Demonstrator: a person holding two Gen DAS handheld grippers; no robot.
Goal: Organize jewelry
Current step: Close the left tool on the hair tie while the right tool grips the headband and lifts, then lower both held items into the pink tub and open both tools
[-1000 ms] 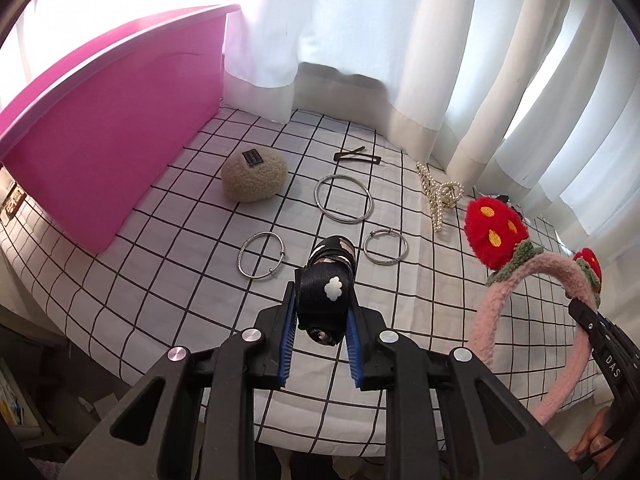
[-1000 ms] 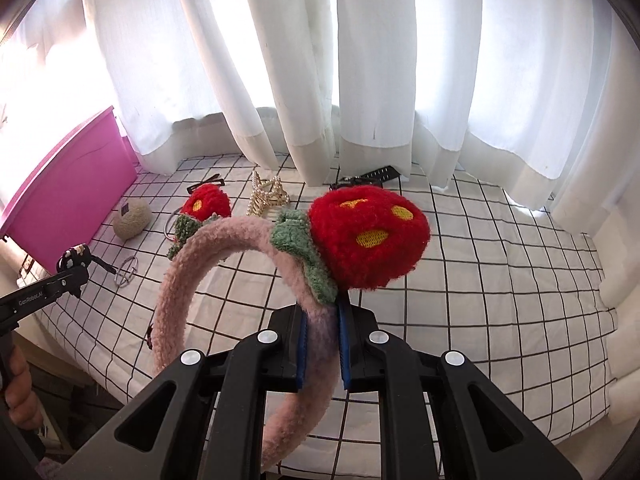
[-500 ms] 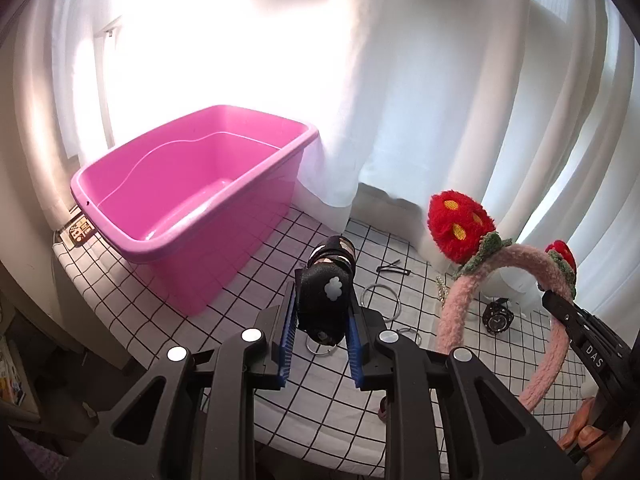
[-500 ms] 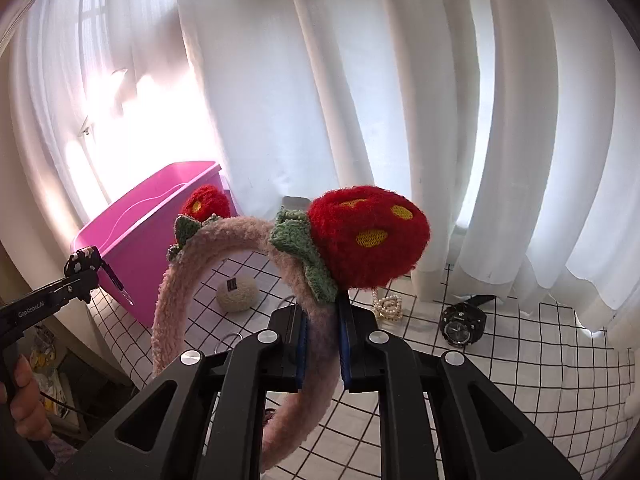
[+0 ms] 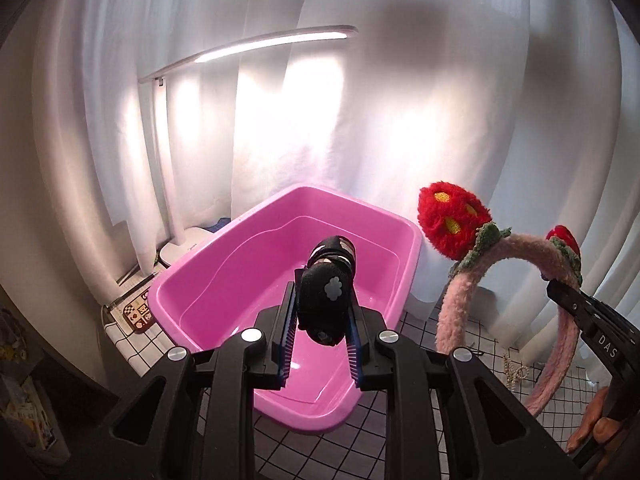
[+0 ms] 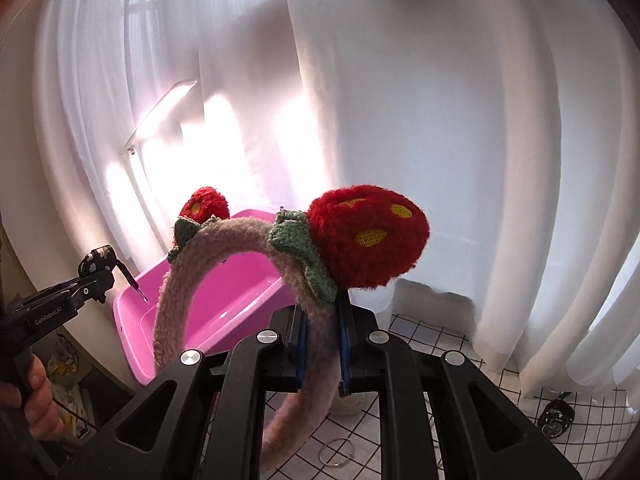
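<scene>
Above the pink bin (image 5: pixel 400 240), I hold both pieces aloft.
Left gripper (image 5: pixel 322 334) clamps the black hair clip (image 5: pixel 326 292); right gripper (image 6: pixel 322 350) pinches the pink headband (image 6: pixel 316 356). Curtain (image 5: pixel 400 100) and lamp (image 5: pixel 248 44) stand behind; watch (image 6: pixel 555 416) and ring (image 6: pixel 336 452) lie on the tabletop (image 6: pixel 420 340).

bin (image 5: pixel 224 276): pink plastic, smooth and glossy, catching the light on its floor
headband (image 6: pixel 172 300): pink fleecy cloth, nubbly and matt
strawberries (image 6: pixel 366 236): red plush pile with yellow stitched spots, knitted green leaves, all matt
hair tie (image 5: pixel 326 292): black soft fabric, matt, with a small pale flower patch
left gripper (image 5: pixel 322 340): matt black plastic body, shiny metal screw heads, ribbed blue pads
tablecloth (image 6: pixel 432 336): white cloth with a black grid, smooth
curtain (image 6: pixel 440 120): thin white cloth, matt, hanging in folds
ring (image 6: pixel 337 453): bright, thin metal
lamp (image 5: pixel 256 46): smooth white plastic
</scene>
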